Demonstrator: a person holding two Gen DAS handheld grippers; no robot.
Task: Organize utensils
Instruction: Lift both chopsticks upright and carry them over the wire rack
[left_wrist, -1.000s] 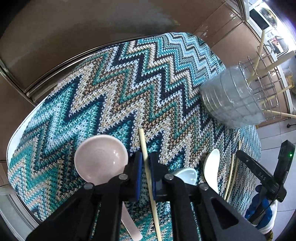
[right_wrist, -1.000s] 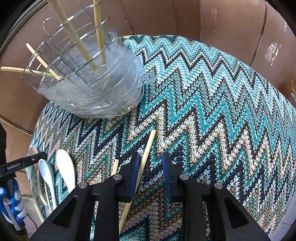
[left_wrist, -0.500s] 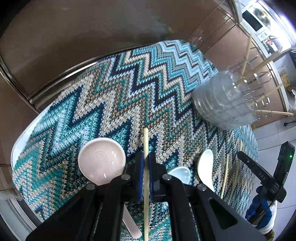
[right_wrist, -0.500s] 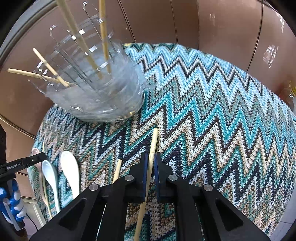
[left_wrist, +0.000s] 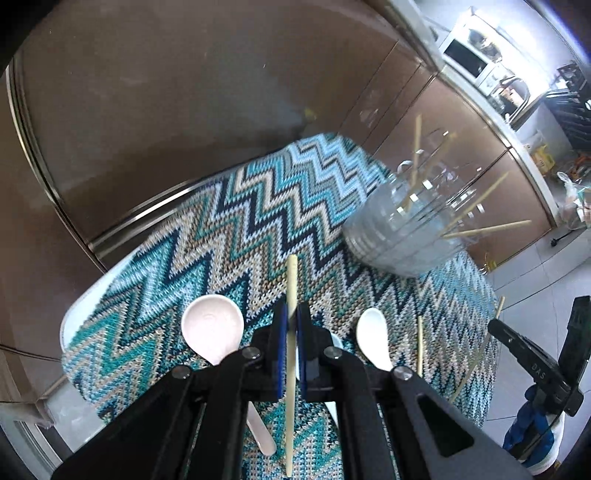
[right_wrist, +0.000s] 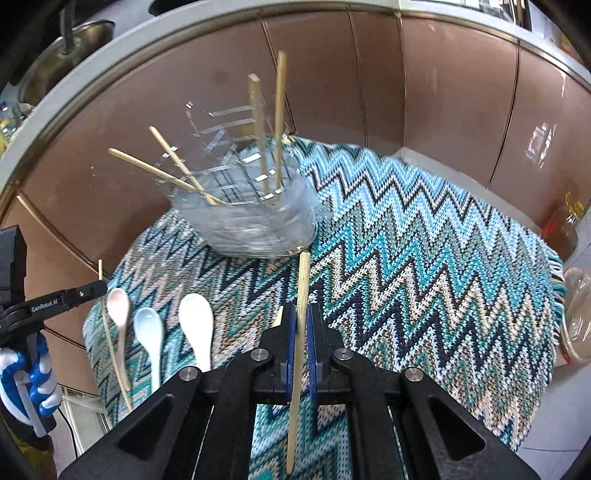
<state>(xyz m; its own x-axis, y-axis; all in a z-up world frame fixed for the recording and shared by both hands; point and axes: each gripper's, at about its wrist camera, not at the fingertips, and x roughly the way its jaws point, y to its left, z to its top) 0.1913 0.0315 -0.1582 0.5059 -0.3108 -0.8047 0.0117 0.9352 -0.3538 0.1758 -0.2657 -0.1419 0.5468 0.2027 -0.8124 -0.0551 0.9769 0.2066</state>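
My left gripper (left_wrist: 291, 314) is shut on a pale chopstick (left_wrist: 291, 280) and holds it above the zigzag cloth (left_wrist: 229, 236). My right gripper (right_wrist: 302, 314) is shut on another chopstick (right_wrist: 303, 280), also lifted off the cloth. A clear round holder with a wire rack (left_wrist: 402, 232) stands at the right in the left wrist view and holds several chopsticks; it also shows in the right wrist view (right_wrist: 251, 221), ahead and to the left. A pink spoon (left_wrist: 212, 326) and a white spoon (left_wrist: 373, 338) lie beside my left gripper.
Three spoons (right_wrist: 195, 328) and a loose chopstick (right_wrist: 114, 354) lie at the left of the cloth in the right wrist view. More loose chopsticks (left_wrist: 420, 343) lie at the right in the left wrist view. Brown cabinet doors (right_wrist: 443, 110) surround the table. A glass object (right_wrist: 578, 317) is at the right edge.
Both grippers closed on their chopsticks and lifted them off the cloth. Both views have risen and tilted, so the holder sits farther off.
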